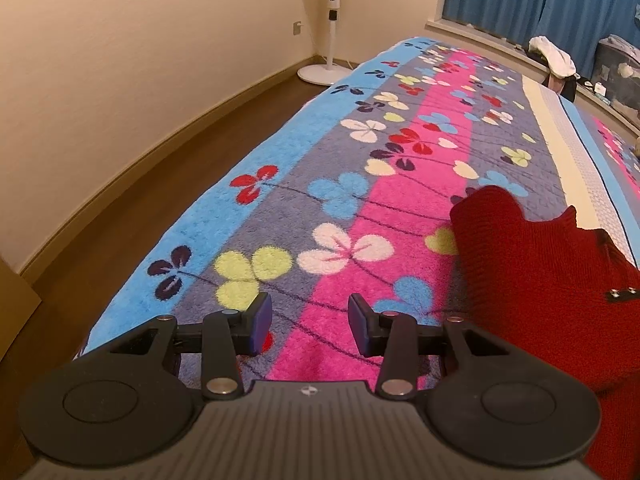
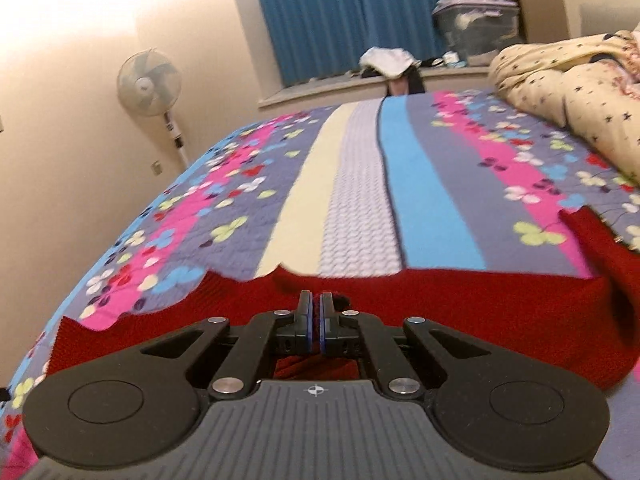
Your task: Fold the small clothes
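Note:
A red knit garment (image 2: 460, 300) lies on the flowered bedspread (image 2: 360, 184). My right gripper (image 2: 316, 308) is shut on its near edge, with a pinch of red knit between the blue pads, and the cloth there is lifted off the bed. In the left wrist view the same red garment (image 1: 540, 280) fills the right side, with two small metal studs on it. My left gripper (image 1: 310, 312) hovers over the pink stripe of the bedspread (image 1: 320, 200), just left of the garment. Its jaws stand apart with nothing between them.
A white standing fan (image 1: 332, 20) is by the wall past the bed's far corner. Wooden floor (image 1: 160, 152) runs along the bed's left edge. A cream star-patterned quilt (image 2: 568, 96) is heaped at the right. Blue curtains (image 2: 328, 16) and storage boxes (image 2: 476, 24) line the windowsill.

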{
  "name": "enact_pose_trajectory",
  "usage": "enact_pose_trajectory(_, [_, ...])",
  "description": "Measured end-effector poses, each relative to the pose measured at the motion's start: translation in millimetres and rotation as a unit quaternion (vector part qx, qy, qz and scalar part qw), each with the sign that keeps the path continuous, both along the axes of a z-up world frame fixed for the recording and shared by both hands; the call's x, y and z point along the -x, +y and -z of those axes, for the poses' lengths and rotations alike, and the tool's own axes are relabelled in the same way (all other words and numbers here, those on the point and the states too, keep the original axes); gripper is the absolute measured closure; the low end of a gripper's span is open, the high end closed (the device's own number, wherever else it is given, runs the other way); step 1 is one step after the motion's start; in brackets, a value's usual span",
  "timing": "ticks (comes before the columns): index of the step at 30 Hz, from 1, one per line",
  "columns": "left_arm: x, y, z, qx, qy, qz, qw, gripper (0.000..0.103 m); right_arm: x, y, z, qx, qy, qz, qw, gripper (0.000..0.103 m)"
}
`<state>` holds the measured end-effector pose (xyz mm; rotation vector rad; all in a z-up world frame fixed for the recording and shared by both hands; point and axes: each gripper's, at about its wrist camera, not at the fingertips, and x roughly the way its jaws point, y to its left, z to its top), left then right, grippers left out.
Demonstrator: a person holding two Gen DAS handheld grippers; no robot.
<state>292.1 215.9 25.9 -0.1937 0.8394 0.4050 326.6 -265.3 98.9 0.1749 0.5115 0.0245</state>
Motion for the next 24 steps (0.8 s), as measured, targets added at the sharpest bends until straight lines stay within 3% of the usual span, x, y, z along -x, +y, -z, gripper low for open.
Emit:
enact_pose_trajectory(11, [-3, -10, 0, -0.006, -0.005, 0.019, 0.9998, 0.057, -4, -60, -13, 0.008, -0.018, 0.113, 0.993, 0.101])
enact_pose_trajectory(14, [-5, -15, 0, -0.004, -0.006, 0.031, 0.9995, 0.057, -12, -85, -2, -0.014, 0.021, 0.136, 0.990, 0.101])
enact_pose_trajectory(19, [-9, -29, 0, 0.003, -0.011, 0.068, 0.9976, 0.057, -27, -107, 26, -0.038, 0.117, 0.190, 0.974, 0.097])
enact_pose_trajectory(24, [-15, -47, 4, 0.016, -0.010, 0.115, 0.9932, 0.057, -28, -109, 32, -0.086, 0.119, 0.179, 0.973, 0.095])
